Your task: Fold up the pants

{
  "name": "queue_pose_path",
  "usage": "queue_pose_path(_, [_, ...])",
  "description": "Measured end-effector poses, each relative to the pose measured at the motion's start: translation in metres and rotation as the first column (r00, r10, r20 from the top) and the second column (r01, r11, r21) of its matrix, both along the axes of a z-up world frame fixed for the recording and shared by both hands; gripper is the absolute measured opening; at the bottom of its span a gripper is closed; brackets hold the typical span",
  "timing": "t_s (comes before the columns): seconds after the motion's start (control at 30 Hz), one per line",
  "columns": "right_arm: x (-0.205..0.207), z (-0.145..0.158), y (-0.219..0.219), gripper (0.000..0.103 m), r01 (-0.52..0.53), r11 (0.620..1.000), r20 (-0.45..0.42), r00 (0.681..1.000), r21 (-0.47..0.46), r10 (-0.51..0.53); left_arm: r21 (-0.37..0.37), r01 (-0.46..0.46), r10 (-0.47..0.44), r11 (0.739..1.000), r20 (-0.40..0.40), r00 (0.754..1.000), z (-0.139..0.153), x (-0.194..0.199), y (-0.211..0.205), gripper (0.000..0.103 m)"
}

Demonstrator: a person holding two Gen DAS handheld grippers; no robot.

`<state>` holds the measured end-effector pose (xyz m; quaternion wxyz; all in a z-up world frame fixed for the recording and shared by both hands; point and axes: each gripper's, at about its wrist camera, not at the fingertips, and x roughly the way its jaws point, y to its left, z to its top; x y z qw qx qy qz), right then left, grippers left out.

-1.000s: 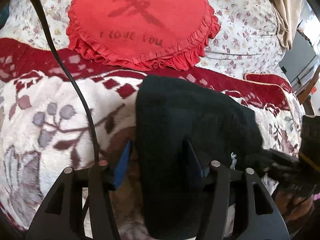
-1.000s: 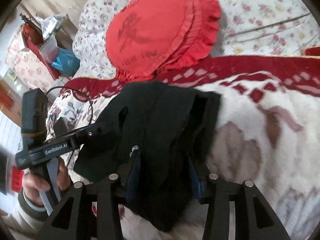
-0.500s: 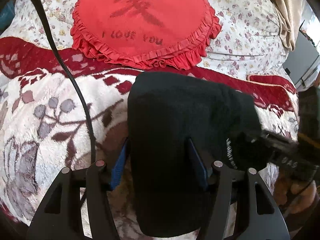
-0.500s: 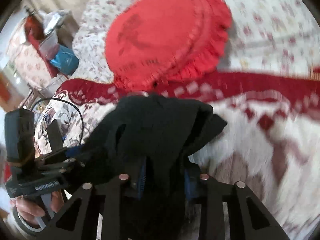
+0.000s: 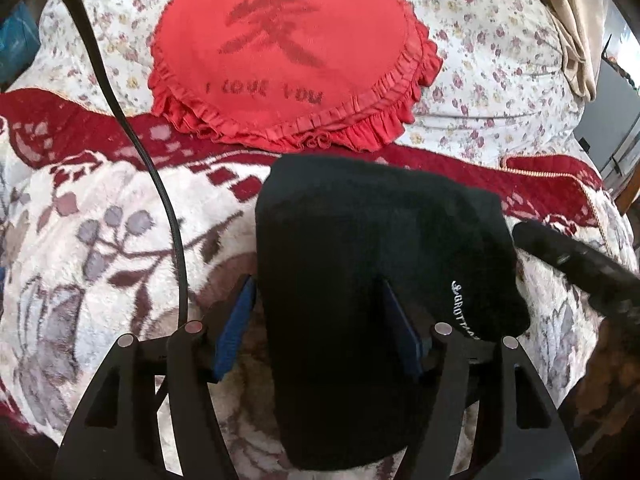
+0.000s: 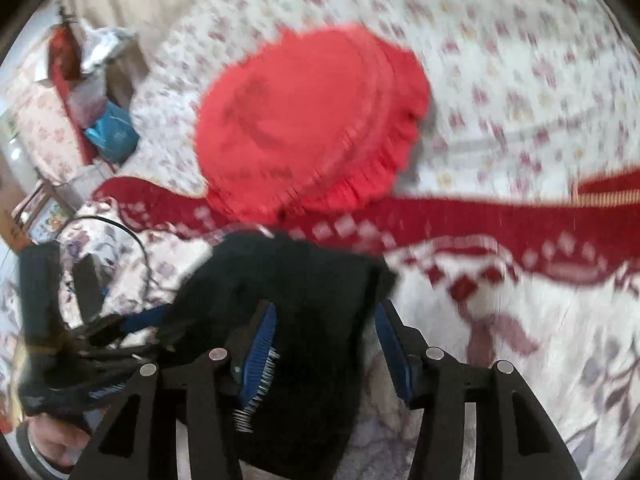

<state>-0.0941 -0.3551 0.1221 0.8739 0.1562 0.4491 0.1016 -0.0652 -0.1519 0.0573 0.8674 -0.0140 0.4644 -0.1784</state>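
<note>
Where blur reigns, black pants [image 6: 304,320] indistinct.

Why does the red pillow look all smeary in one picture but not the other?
Right wrist view: the red pillow and blanket are streaked by motion blur. Left wrist view: sharp, so the pillow's lettering reads clearly; the fisheye lens bends the edges and darkens the corners in both.

The folded pants [image 5: 360,264] lay on the blanket [image 5: 80,240], near side between the left gripper's [image 5: 320,328] fingers. The frilled cushion [image 5: 288,60] sat just beyond, on the floral quilt [image 5: 500,60]. A cable [image 5: 160,200] ran left of the pants; the right gripper [image 5: 580,264] was at their right.
</note>
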Motion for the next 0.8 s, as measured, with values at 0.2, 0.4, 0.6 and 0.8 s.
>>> queue_pose_path(0.2, [0.018,0.004,0.03,0.038,-0.078,0.997,0.018,0.997,-0.016,0.079,0.011,-0.012,0.011,1.0,0.024,1.0,0.007,-0.009,0.002,0.064])
queue_pose_path(0.4, [0.047,-0.046,0.033,0.037,-0.052,0.998,-0.123,0.991,-0.04,0.046,0.011,-0.021,0.021,1.0,0.001,1.0,-0.007,-0.01,0.003,0.065])
queue_pose_path(0.6, [0.043,-0.035,0.029,0.037,-0.061,0.997,-0.108,0.993,-0.045,0.056,0.009,-0.03,0.03,1.0,0.007,1.0,-0.009,-0.01,-0.001,0.066])
queue_pose_path(0.8, [0.0,-0.016,0.039,0.037,-0.09,0.993,-0.073,0.994,-0.074,0.085,0.015,-0.039,0.039,0.999,0.029,0.999,-0.005,-0.016,0.001,0.066])
